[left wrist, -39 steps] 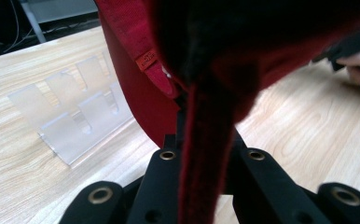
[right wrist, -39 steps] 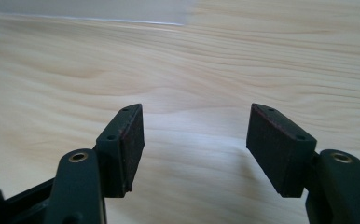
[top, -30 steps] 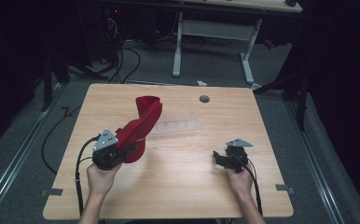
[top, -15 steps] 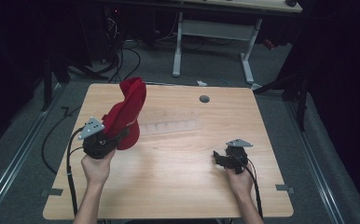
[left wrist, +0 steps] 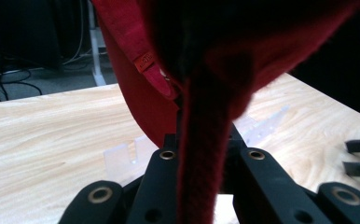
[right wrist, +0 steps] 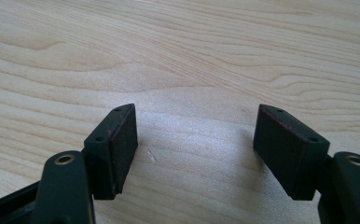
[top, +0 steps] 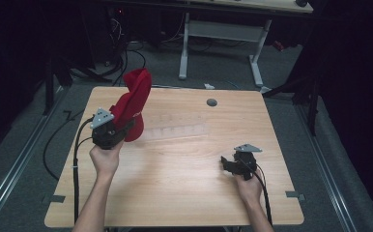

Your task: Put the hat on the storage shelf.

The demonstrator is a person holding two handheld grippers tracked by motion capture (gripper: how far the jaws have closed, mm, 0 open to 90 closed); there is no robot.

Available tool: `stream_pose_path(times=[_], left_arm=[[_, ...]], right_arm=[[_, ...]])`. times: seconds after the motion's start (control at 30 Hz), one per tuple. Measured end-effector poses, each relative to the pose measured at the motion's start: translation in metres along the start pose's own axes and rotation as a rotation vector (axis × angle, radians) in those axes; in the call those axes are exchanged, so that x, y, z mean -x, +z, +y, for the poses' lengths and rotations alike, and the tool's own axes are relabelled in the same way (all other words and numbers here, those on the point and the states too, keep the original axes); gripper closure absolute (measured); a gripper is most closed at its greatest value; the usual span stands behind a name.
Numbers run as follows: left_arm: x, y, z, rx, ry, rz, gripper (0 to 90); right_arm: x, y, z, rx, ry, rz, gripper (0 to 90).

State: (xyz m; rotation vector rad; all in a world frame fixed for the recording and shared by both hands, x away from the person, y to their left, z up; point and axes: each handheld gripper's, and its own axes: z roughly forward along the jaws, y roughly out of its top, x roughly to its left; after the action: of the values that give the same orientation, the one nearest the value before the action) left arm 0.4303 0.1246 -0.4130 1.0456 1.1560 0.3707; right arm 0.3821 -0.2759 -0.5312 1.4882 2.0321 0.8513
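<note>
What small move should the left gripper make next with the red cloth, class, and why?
Probably lower it toward the clear rack on the table. The left gripper is shut on the red cloth, which hangs upright beside the rack, while the right gripper rests open, apart.

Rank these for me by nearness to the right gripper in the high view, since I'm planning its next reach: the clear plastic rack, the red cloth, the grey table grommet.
From the right gripper:
1. Clear plastic rack, mid-table to its upper left.
2. Grey table grommet, near the far edge.
3. Red cloth, far left, clamped in the left gripper.
</note>
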Motion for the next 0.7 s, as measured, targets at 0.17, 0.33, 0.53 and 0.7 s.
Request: stream_pose_path(times=[0.17, 0.33, 0.53, 0.7], left_arm=[[-0.003, 0.009, -0.002, 0.004, 0.017, 0.011, 84.0], [-0.010, 0.017, -0.005, 0.013, 0.021, 0.043, 84.0], [-0.013, 0.025, -0.010, 0.022, 0.020, 0.071, 83.9], [-0.016, 0.032, -0.017, 0.031, 0.031, 0.088, 83.9]], right_arm=[[0.000, 0.000, 0.000, 0.000, -0.003, 0.000, 30.7], [0.000, 0.000, 0.000, 0.001, -0.003, 0.000, 30.7], [0.000, 0.000, 0.000, 0.000, -0.004, 0.000, 30.7], [0.000, 0.000, 0.000, 0.000, -0.007, 0.001, 30.6]])
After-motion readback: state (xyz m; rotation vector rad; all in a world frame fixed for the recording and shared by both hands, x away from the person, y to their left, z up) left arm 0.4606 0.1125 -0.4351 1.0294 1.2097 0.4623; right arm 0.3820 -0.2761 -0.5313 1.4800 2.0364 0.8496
